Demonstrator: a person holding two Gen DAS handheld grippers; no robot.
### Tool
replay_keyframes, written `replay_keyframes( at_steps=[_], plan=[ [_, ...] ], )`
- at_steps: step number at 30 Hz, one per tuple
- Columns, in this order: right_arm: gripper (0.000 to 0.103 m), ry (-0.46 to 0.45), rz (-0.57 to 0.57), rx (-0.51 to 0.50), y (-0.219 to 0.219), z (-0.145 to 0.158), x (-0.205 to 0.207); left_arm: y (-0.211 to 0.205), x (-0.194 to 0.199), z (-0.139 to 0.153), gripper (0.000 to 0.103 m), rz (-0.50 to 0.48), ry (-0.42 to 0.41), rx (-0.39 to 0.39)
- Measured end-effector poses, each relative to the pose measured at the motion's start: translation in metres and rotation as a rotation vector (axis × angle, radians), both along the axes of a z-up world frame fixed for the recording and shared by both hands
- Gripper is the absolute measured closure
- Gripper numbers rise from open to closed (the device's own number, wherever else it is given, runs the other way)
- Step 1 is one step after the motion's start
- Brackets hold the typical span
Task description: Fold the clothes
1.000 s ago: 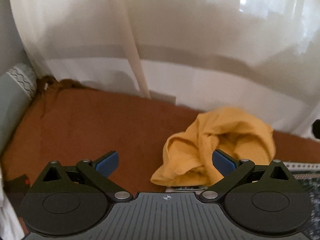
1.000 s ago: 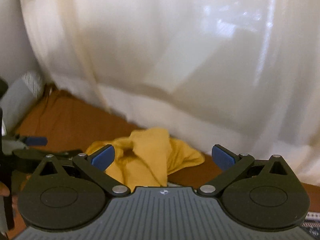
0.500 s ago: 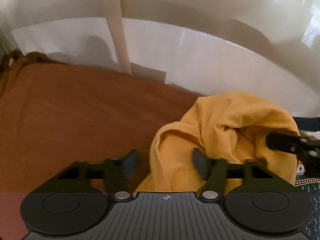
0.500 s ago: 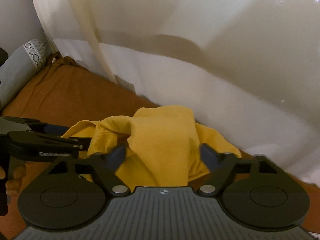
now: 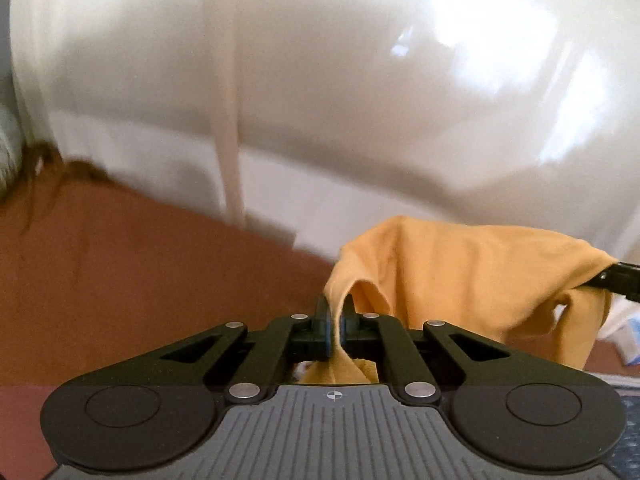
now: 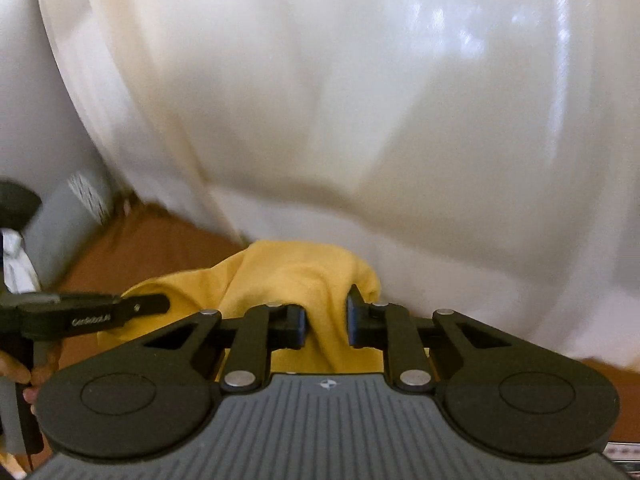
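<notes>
In the left wrist view, the left gripper (image 5: 335,322) is pinching a fold of the crumpled mustard-yellow cotton garment (image 5: 472,280), its two black fingers drawn together with only cloth between the blue-edged pads. The garment is hanging off the rust-brown bedspread (image 5: 140,272) and stretching rightward to the tip of the right gripper (image 5: 618,276), which is poking in from the frame's right edge. A sheer white curtain (image 5: 340,92) is filling the background, blurred.

In the right wrist view, the right gripper (image 6: 325,322) is closing on another bunch of the same yellow garment (image 6: 296,276); its jaws are standing a little apart, with a thick ridge of fabric filling the gap and touching both pads. The left gripper (image 6: 138,310) is reaching in from the left edge, its tip lying against the cloth. The bedspread (image 6: 160,240) is showing behind, under the white curtain (image 6: 360,100).
</notes>
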State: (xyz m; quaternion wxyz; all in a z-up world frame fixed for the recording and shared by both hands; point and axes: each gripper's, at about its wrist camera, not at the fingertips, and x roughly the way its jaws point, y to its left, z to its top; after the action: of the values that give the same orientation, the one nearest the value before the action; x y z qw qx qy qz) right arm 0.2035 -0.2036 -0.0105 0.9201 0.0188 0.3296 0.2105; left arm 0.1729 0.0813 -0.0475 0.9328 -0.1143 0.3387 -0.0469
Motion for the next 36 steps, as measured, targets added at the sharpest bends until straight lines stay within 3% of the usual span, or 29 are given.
replay_keyframes(
  at_steps=[2, 8, 11, 14, 16, 22, 26, 28, 32, 33, 36],
  plan=[
    [0.083, -0.041, -0.020, 0.025, -0.016, 0.026, -0.016, -0.003, -0.025, 0.031, 0.103, -0.017, -0.066, -0.022],
    [0.083, -0.154, -0.068, 0.046, -0.094, 0.104, -0.117, -0.027, -0.111, 0.099, 0.103, -0.121, -0.219, -0.092],
    [0.083, -0.196, -0.120, 0.057, -0.137, 0.130, -0.175, -0.044, -0.155, 0.110, 0.103, -0.211, -0.233, -0.128],
    [0.082, -0.174, -0.179, 0.047, -0.179, 0.134, -0.235, -0.067, -0.193, 0.097, 0.103, -0.312, -0.179, -0.128],
    [0.082, -0.120, -0.237, 0.022, -0.202, 0.120, -0.272, -0.087, -0.213, 0.074, 0.103, -0.385, -0.101, -0.122],
    [0.082, 0.217, -0.404, -0.070, -0.253, 0.001, -0.346, -0.155, -0.254, -0.025, 0.103, -0.544, 0.198, -0.067],
    [0.082, 0.397, -0.475, -0.105, -0.272, -0.079, -0.373, -0.171, -0.264, -0.054, 0.103, -0.583, 0.296, -0.041],
    [0.081, 0.410, -0.500, -0.116, -0.276, -0.101, -0.380, -0.176, -0.266, -0.051, 0.103, -0.583, 0.293, -0.018],
    [0.060, 0.399, -0.525, -0.118, -0.284, -0.116, -0.374, -0.193, -0.251, -0.048, 0.099, -0.552, 0.289, 0.043],
    [0.059, 0.403, -0.525, -0.120, -0.286, -0.116, -0.370, -0.198, -0.245, -0.051, 0.097, -0.540, 0.289, 0.059],
    [0.046, 0.386, -0.471, -0.172, -0.291, -0.114, -0.361, -0.212, -0.230, -0.061, 0.078, -0.504, 0.294, 0.095]
  ],
)
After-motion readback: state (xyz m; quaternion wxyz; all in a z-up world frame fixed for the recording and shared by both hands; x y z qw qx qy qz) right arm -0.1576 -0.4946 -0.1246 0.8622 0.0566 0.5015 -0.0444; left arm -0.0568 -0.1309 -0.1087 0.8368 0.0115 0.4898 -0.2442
